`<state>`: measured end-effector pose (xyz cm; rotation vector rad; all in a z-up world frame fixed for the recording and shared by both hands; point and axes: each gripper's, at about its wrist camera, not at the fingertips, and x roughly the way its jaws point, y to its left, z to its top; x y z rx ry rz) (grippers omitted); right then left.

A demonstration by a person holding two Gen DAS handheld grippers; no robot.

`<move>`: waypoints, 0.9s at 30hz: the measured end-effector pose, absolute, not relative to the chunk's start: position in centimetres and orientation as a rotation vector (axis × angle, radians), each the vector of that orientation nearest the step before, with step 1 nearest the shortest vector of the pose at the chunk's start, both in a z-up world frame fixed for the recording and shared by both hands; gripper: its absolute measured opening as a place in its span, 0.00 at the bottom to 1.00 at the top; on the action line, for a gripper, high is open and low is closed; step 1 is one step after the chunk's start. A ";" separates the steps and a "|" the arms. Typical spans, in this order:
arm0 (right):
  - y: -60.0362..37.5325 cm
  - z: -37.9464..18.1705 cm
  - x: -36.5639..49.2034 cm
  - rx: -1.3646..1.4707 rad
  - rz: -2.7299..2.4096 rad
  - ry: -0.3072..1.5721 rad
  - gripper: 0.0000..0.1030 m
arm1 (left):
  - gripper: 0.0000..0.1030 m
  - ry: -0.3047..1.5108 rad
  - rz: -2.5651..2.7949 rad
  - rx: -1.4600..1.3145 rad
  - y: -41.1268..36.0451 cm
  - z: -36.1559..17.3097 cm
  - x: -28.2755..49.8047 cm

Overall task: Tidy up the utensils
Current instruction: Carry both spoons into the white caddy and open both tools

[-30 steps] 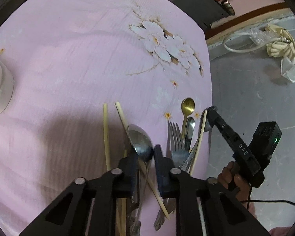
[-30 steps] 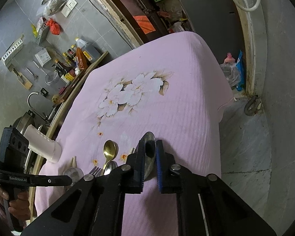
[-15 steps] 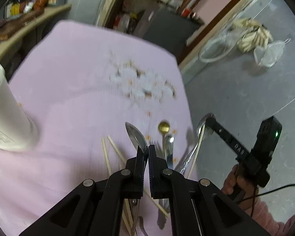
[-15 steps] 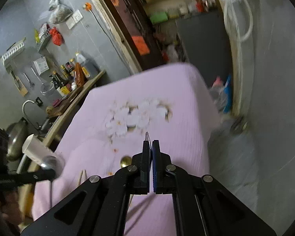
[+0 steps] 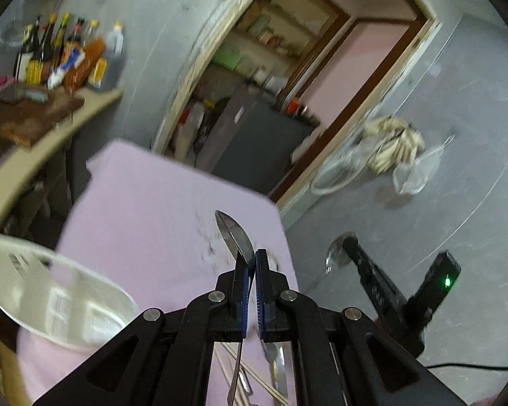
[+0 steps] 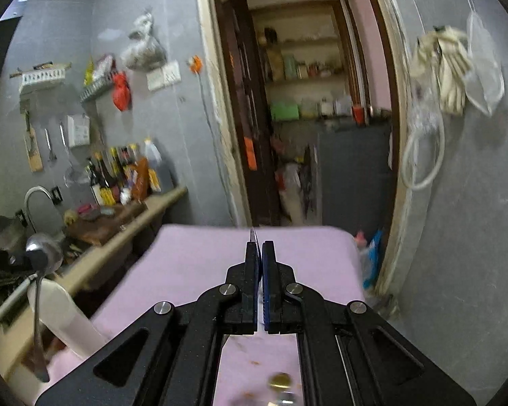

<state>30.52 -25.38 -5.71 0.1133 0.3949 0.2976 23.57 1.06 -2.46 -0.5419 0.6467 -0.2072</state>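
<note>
Now both grippers are gripping spoons. Clenched, the left gripper [image 5: 250, 267] is pinching a steel spoon [image 5: 235, 237] at its neck, bowl poking forward, handle hanging below over the pink surface [image 5: 152, 220] beside the white holder [image 5: 50, 301]. Likewise clamped, the right gripper [image 6: 261, 253] is holding a second spoon [image 6: 253, 234], showing only a thin edge. Both are looking light, stiff and slippery; gripping near the neck should be limiting swivel. Chopsticks [image 5: 254, 382] are lying below.

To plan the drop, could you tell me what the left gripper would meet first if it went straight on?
Probably the pink tablecloth: the left gripper, shut on a spoon, points slightly downward over it. Depth is uncertain.
</note>
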 end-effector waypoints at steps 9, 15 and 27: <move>-13.8 -2.1 24.9 0.137 0.317 0.295 0.02 | 0.04 0.456 -0.115 -0.487 13.1 1.7 21.1; -7.5 -3.1 24.6 0.071 0.297 0.270 0.02 | 0.04 0.415 -0.021 -0.464 18.1 -0.4 21.9; -1.5 -7.5 23.8 -0.126 0.299 0.328 0.02 | 0.04 0.476 0.020 -0.412 18.2 -8.0 23.6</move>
